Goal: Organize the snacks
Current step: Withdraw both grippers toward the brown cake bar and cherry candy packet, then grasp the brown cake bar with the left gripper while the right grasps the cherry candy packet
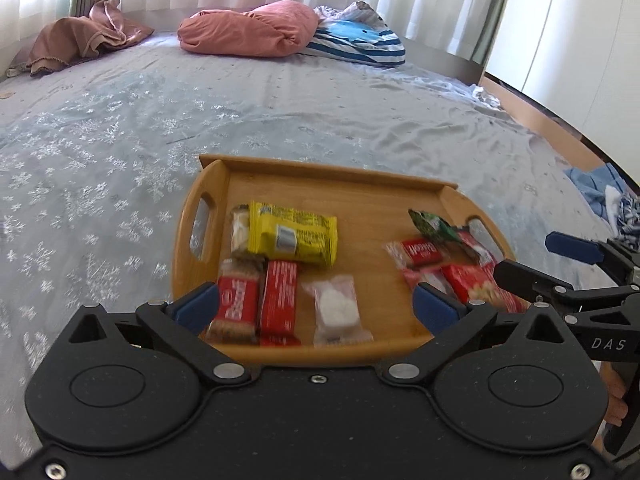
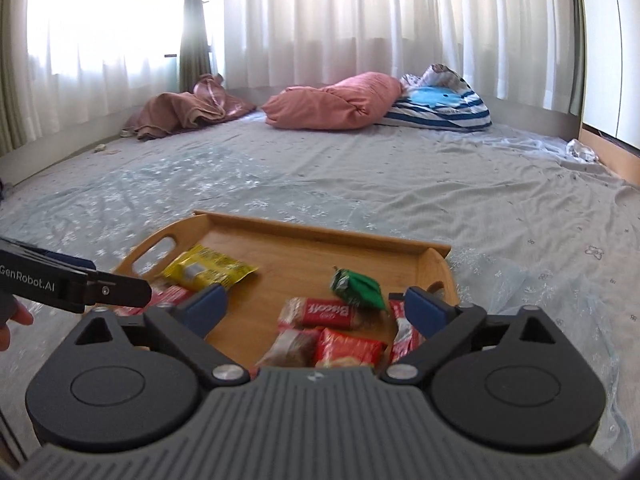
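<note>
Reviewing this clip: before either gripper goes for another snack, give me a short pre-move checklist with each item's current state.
1. Left gripper open, nothing between its jaws: ok.
2. Right gripper open, nothing held: ok.
3. Wooden tray resting flat on the bed sheet: ok.
4. Snacks inside the tray rim, including the yellow packet and the green packet: ok.
5. Snacks sorted by kind: not ok; red biscuit packs sit in both the left and right clusters.
6. Any snacks left outside the tray: cannot tell.

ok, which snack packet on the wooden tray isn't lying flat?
The crumpled green packet at the right end of the wooden tray: it sticks up, propped on the red biscuit packs. The others, including the yellow packet, lie flat.
</note>
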The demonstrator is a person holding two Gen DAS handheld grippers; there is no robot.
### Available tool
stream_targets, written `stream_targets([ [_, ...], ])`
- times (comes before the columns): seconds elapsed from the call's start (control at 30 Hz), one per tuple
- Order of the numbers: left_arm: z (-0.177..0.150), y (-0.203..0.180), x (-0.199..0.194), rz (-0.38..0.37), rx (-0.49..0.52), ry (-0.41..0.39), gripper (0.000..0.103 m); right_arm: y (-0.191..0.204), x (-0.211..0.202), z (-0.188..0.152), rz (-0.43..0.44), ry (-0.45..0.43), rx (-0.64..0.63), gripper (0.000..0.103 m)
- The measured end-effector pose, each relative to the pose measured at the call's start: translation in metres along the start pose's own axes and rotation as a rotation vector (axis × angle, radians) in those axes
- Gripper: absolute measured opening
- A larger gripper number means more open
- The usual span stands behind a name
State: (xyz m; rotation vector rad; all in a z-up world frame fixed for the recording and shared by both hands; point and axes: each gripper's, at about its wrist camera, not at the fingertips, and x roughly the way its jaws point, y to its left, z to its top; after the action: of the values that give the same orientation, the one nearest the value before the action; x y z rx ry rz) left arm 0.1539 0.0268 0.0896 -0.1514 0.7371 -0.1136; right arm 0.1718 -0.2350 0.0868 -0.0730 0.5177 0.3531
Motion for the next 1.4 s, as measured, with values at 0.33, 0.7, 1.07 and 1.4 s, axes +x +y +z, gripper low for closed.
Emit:
stream_targets([
  [0.33, -0.043, -0.007, -0.032, 0.000, 0.081, 0.036, 0.103, 0.029, -0.030, -0.033, 0.003, -0.027, -0.135, 0.103],
  [0.7, -0.071, -0.014, -0.016, 0.011, 0.077, 0.095, 0.103, 0.045, -0.033, -0.075, 0.011, 0.023, -0.220, 0.103],
  [1.07, -0.085, -0.048, 0.023, 0.039, 0.145, 0.100, 0.082, 0.035, -0.029, -0.099, -0.021, 0.082, -0.182, 0.103],
  [1.4, -0.087, -0.053, 0.019, 0.021, 0.145, 0.087, 0.050, 0.034, -0.019, -0.102, -0.016, 0.096, -0.124, 0.103],
])
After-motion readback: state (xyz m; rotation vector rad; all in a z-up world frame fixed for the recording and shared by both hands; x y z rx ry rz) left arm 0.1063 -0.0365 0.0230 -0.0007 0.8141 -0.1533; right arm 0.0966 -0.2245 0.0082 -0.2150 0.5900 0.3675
